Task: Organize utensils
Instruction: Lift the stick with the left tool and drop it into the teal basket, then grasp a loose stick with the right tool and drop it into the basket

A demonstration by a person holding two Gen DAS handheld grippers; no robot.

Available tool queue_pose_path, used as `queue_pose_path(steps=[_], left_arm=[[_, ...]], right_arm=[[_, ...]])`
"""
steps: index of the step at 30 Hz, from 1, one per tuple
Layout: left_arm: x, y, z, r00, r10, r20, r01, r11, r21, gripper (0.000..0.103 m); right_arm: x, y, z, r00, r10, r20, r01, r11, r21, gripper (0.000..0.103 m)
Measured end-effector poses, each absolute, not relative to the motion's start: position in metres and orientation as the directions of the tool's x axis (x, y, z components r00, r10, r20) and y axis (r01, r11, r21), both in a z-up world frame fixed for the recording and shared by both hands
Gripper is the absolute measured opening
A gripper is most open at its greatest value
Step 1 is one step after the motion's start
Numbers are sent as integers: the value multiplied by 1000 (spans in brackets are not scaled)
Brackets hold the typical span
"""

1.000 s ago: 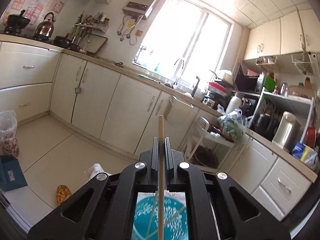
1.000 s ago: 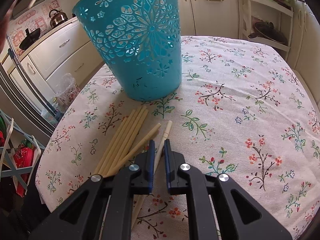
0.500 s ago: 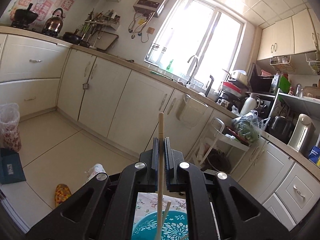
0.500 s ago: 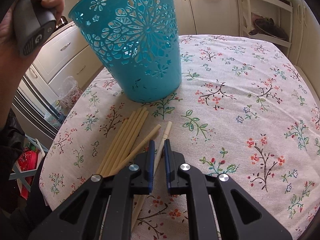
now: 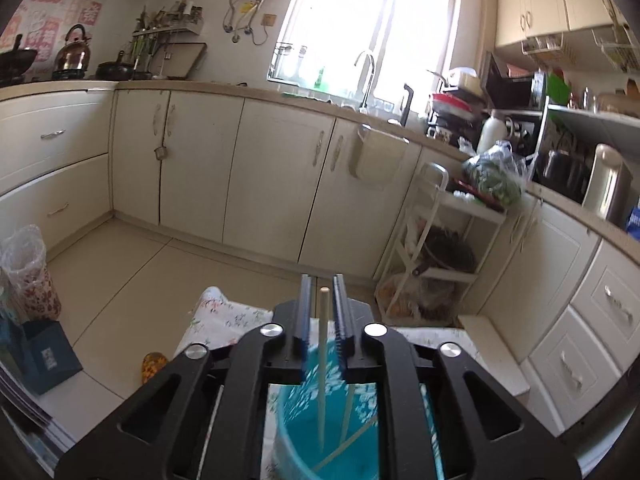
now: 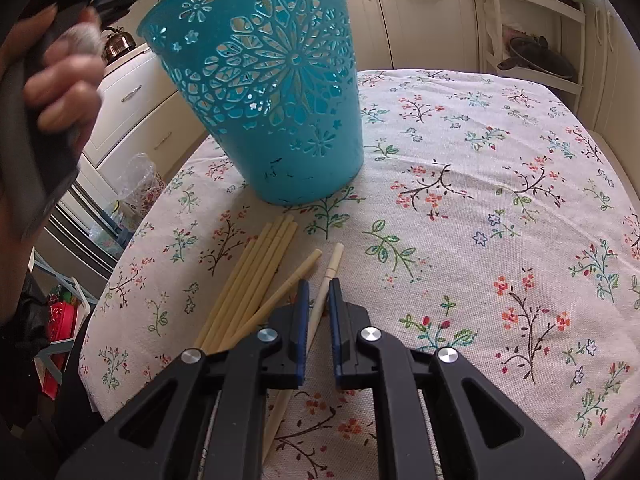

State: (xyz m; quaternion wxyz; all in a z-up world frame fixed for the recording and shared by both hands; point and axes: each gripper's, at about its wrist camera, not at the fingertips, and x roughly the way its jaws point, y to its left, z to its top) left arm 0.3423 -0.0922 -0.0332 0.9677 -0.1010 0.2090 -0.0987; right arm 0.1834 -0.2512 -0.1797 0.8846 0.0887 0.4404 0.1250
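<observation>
A teal cut-out basket (image 6: 272,92) stands on the floral tablecloth (image 6: 500,208). My left gripper (image 5: 323,280) hovers over the basket (image 5: 296,432) with its jaws apart; a pale chopstick (image 5: 322,360) stands loose between them, its lower end inside the basket beside other chopsticks (image 5: 348,412). My right gripper (image 6: 319,284) is low over the table, jaws slightly apart around a single pale chopstick (image 6: 326,284) without pinching it. A bundle of several chopsticks (image 6: 256,276) lies just to its left.
The person's hand on the left gripper handle (image 6: 52,92) is at the upper left of the basket. Kitchen cabinets (image 5: 276,176), a white shelf cart (image 5: 444,248) and a patterned bin (image 5: 28,272) on the floor surround the table.
My left gripper's jaws have opened and the chopstick has slid down into the basket. The left gripper has tilted further down. My right gripper has stayed over the single chopstick.
</observation>
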Motion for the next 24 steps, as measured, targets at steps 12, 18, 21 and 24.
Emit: queue_pose_path(steps=[12,18,21,24], left_arm=[[252,-11,-61,891,-137,-434,47,976,-213,72],[245,6,-119,815,-140,-562,14,975,-223,72],[246,2,-134,796,-141,-589,29,980,-195,72],[251,-3,-146,775,-145,-615,34,982,-188,72]], right_arm=[[175,-239,-177,585,235,-776,-154,972,178,15],[180,-236,-176,582,184,-792,-145,982,121,8],[182,-243,-176,561,189,-806,-126,982,142,8],[182,-237,-175,554,157,-818,-141,986,94,9]])
